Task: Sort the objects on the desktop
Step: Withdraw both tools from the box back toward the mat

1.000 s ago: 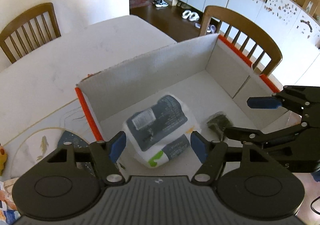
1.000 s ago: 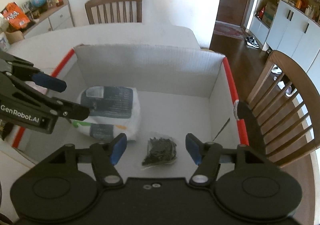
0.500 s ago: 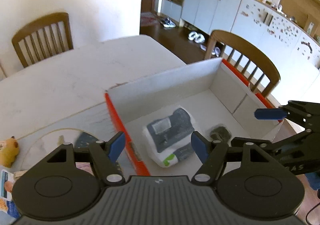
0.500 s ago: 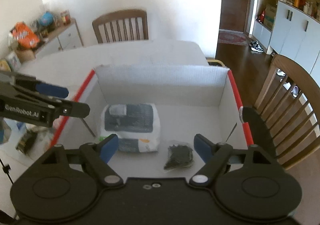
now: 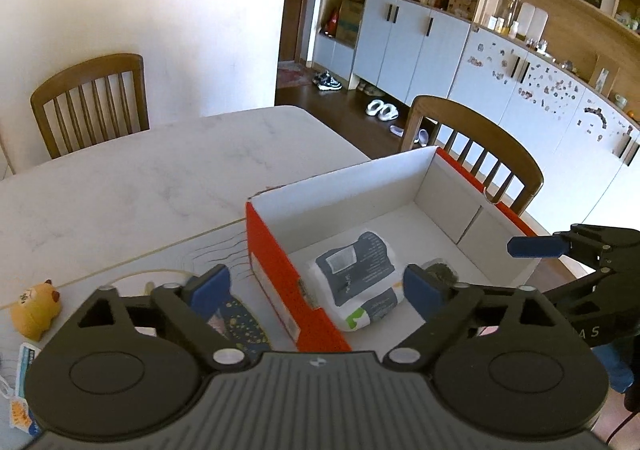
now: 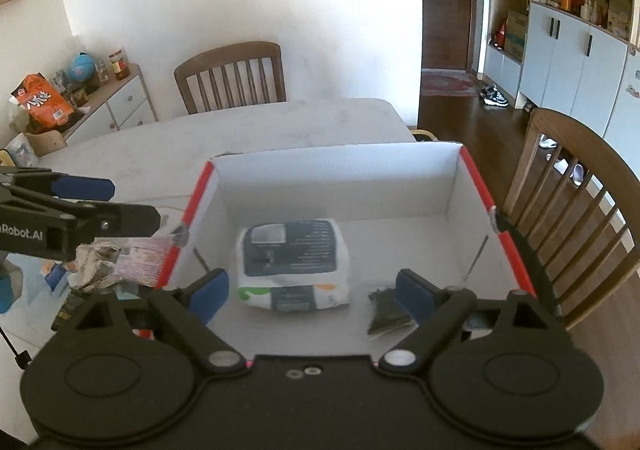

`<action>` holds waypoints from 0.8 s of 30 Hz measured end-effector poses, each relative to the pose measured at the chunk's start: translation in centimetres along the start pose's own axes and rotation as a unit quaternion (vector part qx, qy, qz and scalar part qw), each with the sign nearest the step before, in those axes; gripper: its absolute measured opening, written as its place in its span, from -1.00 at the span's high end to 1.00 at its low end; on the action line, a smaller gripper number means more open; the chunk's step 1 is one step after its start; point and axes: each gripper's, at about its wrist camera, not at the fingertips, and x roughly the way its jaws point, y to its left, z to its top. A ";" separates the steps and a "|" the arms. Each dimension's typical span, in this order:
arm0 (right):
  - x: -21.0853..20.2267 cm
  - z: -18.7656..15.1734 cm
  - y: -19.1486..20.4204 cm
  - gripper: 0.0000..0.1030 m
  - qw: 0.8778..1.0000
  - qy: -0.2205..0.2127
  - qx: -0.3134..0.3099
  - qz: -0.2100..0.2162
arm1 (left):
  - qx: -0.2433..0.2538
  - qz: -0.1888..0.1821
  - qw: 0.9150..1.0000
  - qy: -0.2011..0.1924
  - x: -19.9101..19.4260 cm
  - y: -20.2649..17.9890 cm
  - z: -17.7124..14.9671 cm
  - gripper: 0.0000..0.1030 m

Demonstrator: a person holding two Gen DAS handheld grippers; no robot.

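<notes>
An open cardboard box [image 5: 276, 262] with red outer sides and white inside stands on the white table; it also shows in the right wrist view [image 6: 472, 186]. Inside lie a white and dark blue wipes pack [image 5: 356, 282] [image 6: 292, 262] and a small dark packet [image 5: 442, 272] [image 6: 386, 312]. My left gripper [image 5: 316, 290] is open and empty, above the box's left wall. My right gripper [image 6: 312, 292] is open and empty, above the box's near edge. Each gripper shows in the other's view [image 5: 560, 270] [image 6: 84, 202].
Left of the box lie a yellow cat figure [image 5: 36, 308], a dark patterned packet [image 5: 240, 326], a pink wrapper [image 6: 148, 258] and crumpled foil [image 6: 96, 266]. Wooden chairs stand at the far side [image 5: 90, 98] and the right side [image 6: 580, 206] of the table.
Both grippers have drawn back and risen away from the box, so it looks smaller. The left gripper has shifted left over the box's left wall. Both stay open and empty.
</notes>
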 end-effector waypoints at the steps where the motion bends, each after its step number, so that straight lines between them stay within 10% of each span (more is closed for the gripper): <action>1: -0.1 0.0 0.4 -0.80 1.000 -0.001 0.003 -0.001 | 0.001 0.000 1.000 -0.003 -0.3 0.3 -0.2 -0.97; 24: 0.4 -1.2 13.8 -0.80 1.000 -0.025 -0.001 -0.005 | -0.004 0.004 0.999 -0.049 -7.7 10.6 -4.8 -0.99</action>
